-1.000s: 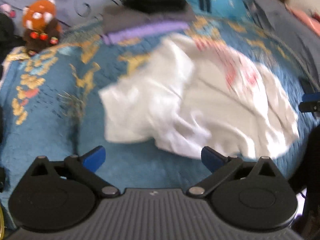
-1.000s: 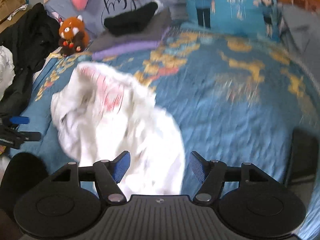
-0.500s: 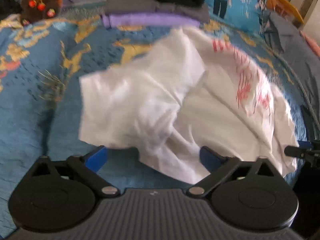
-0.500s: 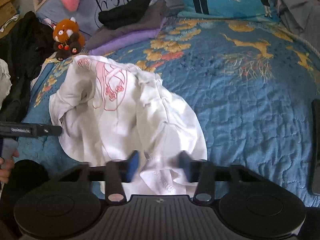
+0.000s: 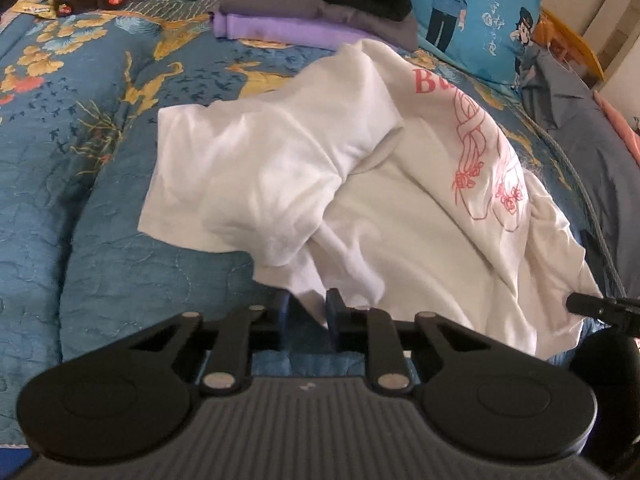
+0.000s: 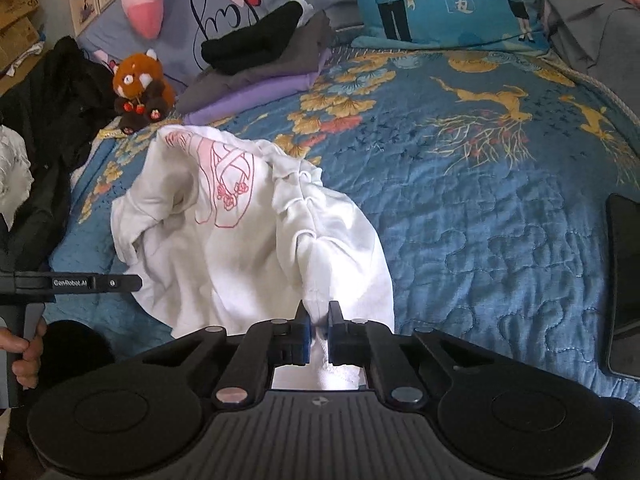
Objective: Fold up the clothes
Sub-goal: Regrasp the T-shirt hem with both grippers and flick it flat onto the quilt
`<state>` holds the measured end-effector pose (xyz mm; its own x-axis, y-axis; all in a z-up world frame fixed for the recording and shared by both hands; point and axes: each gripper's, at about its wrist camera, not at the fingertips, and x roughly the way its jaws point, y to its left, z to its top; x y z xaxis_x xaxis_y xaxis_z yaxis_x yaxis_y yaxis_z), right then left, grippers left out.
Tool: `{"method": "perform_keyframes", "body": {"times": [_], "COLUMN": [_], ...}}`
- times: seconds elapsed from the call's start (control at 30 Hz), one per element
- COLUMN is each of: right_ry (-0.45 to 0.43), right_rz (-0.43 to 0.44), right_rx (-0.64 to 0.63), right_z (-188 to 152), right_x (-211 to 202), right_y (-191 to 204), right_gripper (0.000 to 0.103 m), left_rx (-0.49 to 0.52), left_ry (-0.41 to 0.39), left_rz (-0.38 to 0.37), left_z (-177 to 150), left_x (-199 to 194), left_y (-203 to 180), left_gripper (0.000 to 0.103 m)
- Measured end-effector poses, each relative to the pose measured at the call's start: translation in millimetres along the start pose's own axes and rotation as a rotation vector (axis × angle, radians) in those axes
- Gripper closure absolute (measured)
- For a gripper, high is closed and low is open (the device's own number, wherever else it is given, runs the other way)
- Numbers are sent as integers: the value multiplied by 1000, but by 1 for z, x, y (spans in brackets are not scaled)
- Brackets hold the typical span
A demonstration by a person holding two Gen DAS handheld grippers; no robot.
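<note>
A crumpled white T-shirt (image 5: 360, 200) with a pink print lies on the blue quilt (image 5: 100, 240); it also shows in the right wrist view (image 6: 240, 240). My left gripper (image 5: 307, 312) is shut on the shirt's near edge, with cloth pinched between its blue pads. My right gripper (image 6: 318, 330) is shut on the shirt's other near edge, cloth bunched between its fingers. The right gripper's tip shows at the right edge of the left wrist view (image 5: 596, 306). The left gripper shows at the left of the right wrist view (image 6: 80, 282).
A stack of folded clothes, purple, grey and black (image 6: 260, 64), sits at the head of the bed. A red panda plush (image 6: 138, 88) is beside it. A cartoon pillow (image 6: 440, 0), dark clothes at left (image 6: 48, 120), and a dark flat object at right (image 6: 624, 280) are around.
Both grippers moved in to the shirt's near edge and closed on it; they were open one second ago.
</note>
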<state>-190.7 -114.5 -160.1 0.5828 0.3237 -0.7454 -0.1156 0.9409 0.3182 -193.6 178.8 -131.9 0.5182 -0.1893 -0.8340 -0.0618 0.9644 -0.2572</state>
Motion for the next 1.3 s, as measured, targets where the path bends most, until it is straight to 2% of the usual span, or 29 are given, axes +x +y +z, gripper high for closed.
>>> {"method": "perform_keyframes", "body": {"times": [0.03,0.07,0.17,0.3,0.33,0.37,0.4,0.43,0.47,0.53,0.6,0.7,0.73,0.77,0.8,0.93,1.13,1.3], "right_ry": [-5,-9,-26,-36,-38,-41,-46,-50,-56,-69,-81,-92,-93,-92,-91,-88,-117,-224], "right_rz": [4,8,27,54,62,67,77,94,110,140,156,156,155,154,151,144,120,225], "right_rx": [2,5,12,28,37,47,61,80,94,118,126,111,109,107,105,101,83,90], "right_z": [0,0,2,4,5,6,6,7,9,12,14,18,18,18,18,15,15,34], "right_x": [-3,-6,-16,-23,-24,-25,-28,-30,-32,-36,-40,-43,-43,-43,-42,-40,-51,-91], "right_y": [0,0,1,1,1,1,0,-1,-1,-2,0,4,5,6,7,5,8,14], "right_gripper": [96,96,96,96,96,96,96,96,96,96,96,96,96,96,96,96,98,98], "left_rx": [-11,-28,-78,-117,-133,-150,-163,-174,-185,-202,-260,-373,-387,-392,-407,-418,-371,-307], "left_ry": [-6,-15,-37,-7,3,7,8,7,-1,-32,-60,-93,-105,-116,-114,-115,-243,-488], "left_rz": [-13,-31,-85,-94,-87,-72,-59,-48,-37,-38,-42,-66,-62,-53,-69,-89,-114,-249], "left_z": [0,0,1,2,1,-1,-2,-4,-6,-9,-10,-10,-10,-9,-9,-12,-4,20], "left_x": [-2,-4,-9,1,4,5,7,8,8,8,10,17,17,17,18,19,-35,-138], "left_y": [2,4,11,12,10,8,6,4,1,-4,-4,2,2,2,2,5,-5,-6], "left_gripper": [84,91,92,92,86,66,52,24,8,8,12,31,48,80,92,97,98,98]}}
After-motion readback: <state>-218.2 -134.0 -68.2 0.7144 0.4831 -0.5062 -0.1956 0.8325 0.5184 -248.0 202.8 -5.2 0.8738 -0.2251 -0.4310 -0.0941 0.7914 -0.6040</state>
